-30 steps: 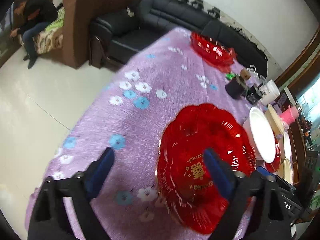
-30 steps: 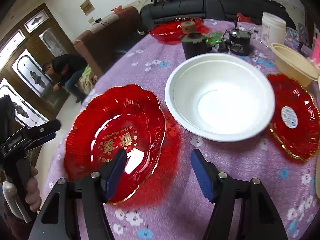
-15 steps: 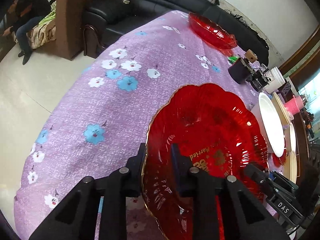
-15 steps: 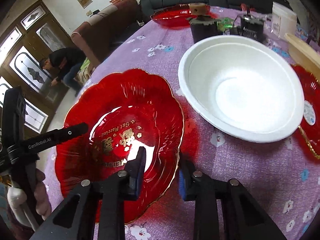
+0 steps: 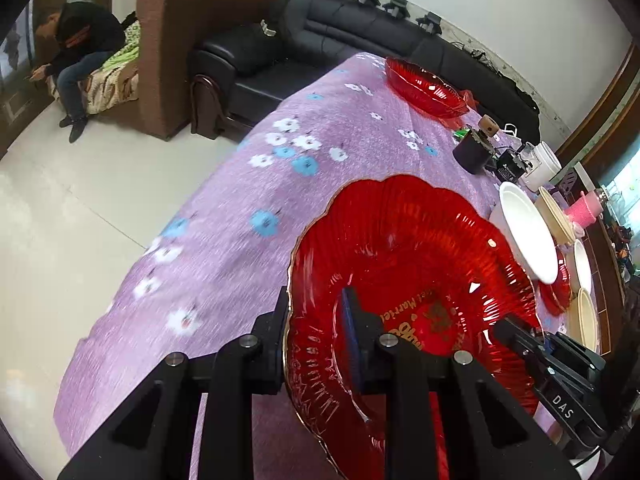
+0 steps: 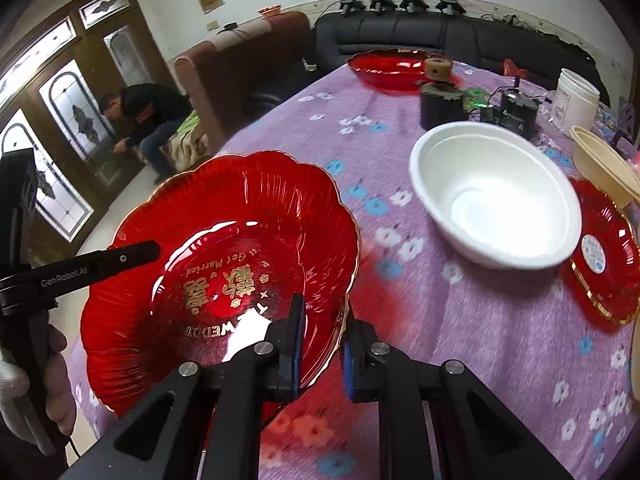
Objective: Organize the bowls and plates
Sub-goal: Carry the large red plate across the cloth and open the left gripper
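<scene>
A red scalloped plate (image 5: 420, 272) with gold lettering is held slightly tilted above the purple flowered tablecloth (image 5: 240, 220). My left gripper (image 5: 316, 300) is shut on its near-left rim, one finger under and one inside. In the right wrist view the same plate (image 6: 240, 248) has its right rim between the closing jaws of my right gripper (image 6: 322, 316), whose pads press on it. The left gripper's finger (image 6: 100, 260) shows at the plate's left edge. A white bowl (image 6: 496, 200) rests to the right, beside another red plate (image 6: 604, 256).
A third red plate (image 6: 392, 66) lies at the table's far end. A dark cup (image 6: 442, 108), a black box (image 6: 516, 110), a white jar (image 6: 576, 96) and a beige bowl (image 6: 604, 164) stand behind the white bowl. A person (image 6: 148, 120) sits on the brown sofa beyond the table's left edge.
Both grippers went from wide open around the plate to shut on its opposite rims. The plate has come up off the cloth and sits closer in both views.
</scene>
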The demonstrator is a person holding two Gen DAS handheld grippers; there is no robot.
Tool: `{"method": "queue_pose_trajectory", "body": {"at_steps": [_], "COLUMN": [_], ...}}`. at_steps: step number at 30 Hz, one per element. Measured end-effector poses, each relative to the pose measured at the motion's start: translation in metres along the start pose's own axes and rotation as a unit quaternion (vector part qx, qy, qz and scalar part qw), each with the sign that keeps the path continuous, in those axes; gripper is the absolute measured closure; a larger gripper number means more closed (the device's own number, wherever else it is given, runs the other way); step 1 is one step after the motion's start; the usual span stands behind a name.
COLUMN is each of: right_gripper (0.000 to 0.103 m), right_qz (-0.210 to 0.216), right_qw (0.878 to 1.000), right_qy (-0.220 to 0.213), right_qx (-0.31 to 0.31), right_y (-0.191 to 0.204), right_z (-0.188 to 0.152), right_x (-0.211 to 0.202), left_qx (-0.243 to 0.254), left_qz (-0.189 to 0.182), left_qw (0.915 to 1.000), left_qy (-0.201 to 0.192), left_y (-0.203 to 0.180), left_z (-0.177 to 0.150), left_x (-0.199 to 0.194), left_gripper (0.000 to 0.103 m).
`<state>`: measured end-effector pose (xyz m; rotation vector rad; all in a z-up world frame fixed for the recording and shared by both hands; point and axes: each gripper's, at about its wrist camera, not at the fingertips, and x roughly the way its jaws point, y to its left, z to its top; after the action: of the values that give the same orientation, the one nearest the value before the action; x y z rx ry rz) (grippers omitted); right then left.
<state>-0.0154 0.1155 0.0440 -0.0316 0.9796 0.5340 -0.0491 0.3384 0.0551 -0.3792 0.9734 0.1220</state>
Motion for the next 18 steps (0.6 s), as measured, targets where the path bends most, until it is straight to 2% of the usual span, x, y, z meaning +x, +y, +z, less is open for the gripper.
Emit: {"method": "queue_pose_trajectory", "body": {"at_steps": [11,13,15,17,18], "right_gripper": [0.086,0.086,0.085,0.085,0.083], "right_qz": [0.015,0.015,0.024,0.028,0.034], "right_qw": [1.000,1.000,0.999,0.999,0.999], "right_qy": [0.025,0.026,0.027,0.027,0.027], "right_qx": [-0.002,-0.002,0.001,0.013,0.017], "right_y": [0.013,0.014,0.013,0.012,0.011], "right_z": [-0.029,-0.030,-0.031,-0.034,-0.034], "right_x": [0.015,0.017,0.019,0.017,0.015], "left_qx": [-0.015,-0.015,-0.020,-0.026,-0.034], "left_qz": [0.017,0.029,0.040,0.040,0.041], "left_qw": [0.9997,0.9994,0.9988,0.9986,0.9985], "left_qy": [0.012,0.014,0.018,0.021,0.016], "left_y": [0.022,0.022,0.024,0.025,0.027], "left_z": [-0.034,-0.035,-0.036,-0.036,-0.037], "left_x": [-0.002,0.002,0.003,0.001,-0.005], "left_gripper": [0.080,0.080,0.073,0.056,0.052]}}
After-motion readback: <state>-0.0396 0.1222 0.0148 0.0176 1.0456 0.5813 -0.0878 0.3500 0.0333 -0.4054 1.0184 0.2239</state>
